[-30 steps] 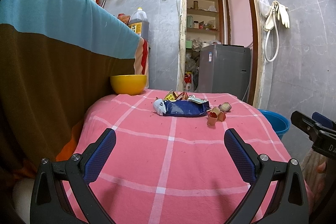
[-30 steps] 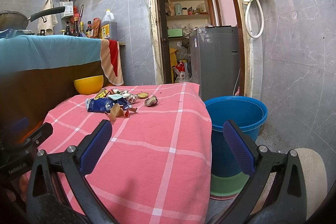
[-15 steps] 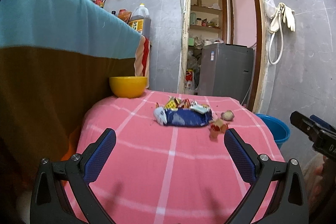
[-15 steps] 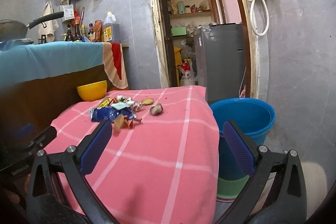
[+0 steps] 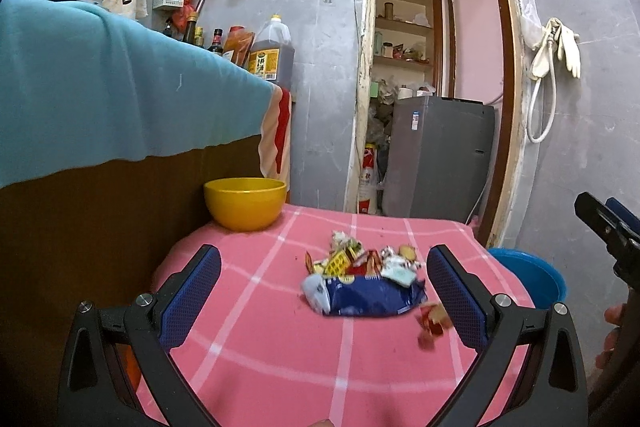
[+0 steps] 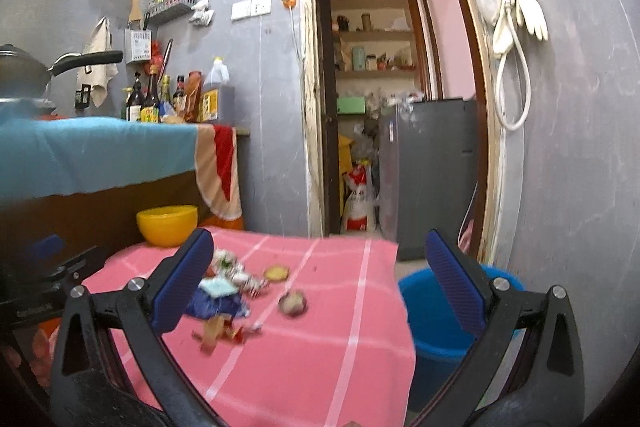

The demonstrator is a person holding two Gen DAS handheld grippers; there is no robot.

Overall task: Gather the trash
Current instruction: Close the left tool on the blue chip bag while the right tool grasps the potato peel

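A pile of trash lies on the pink checked tablecloth [image 5: 260, 339]: a blue snack bag [image 5: 368, 297], small wrappers [image 5: 352, 259] behind it and red-brown scraps [image 5: 432, 319] to its right. In the right wrist view the same pile [image 6: 224, 291] lies left of centre, with a round peel piece [image 6: 293, 303] nearer the middle. My left gripper [image 5: 322, 291] is open and empty, close in front of the bag. My right gripper [image 6: 318, 283] is open and empty, above the table's right side. A blue bucket [image 6: 436, 315] stands on the floor right of the table.
A yellow bowl [image 5: 245, 203] sits at the table's far left corner. A counter draped in blue cloth [image 5: 100, 95] with bottles and a pan rises on the left. A grey appliance [image 5: 440, 159] stands in the doorway behind. The right gripper shows at the left wrist view's edge [image 5: 608, 227].
Both grippers have moved forward toward the trash pile, which now looks larger and closer. Both stay open and empty.
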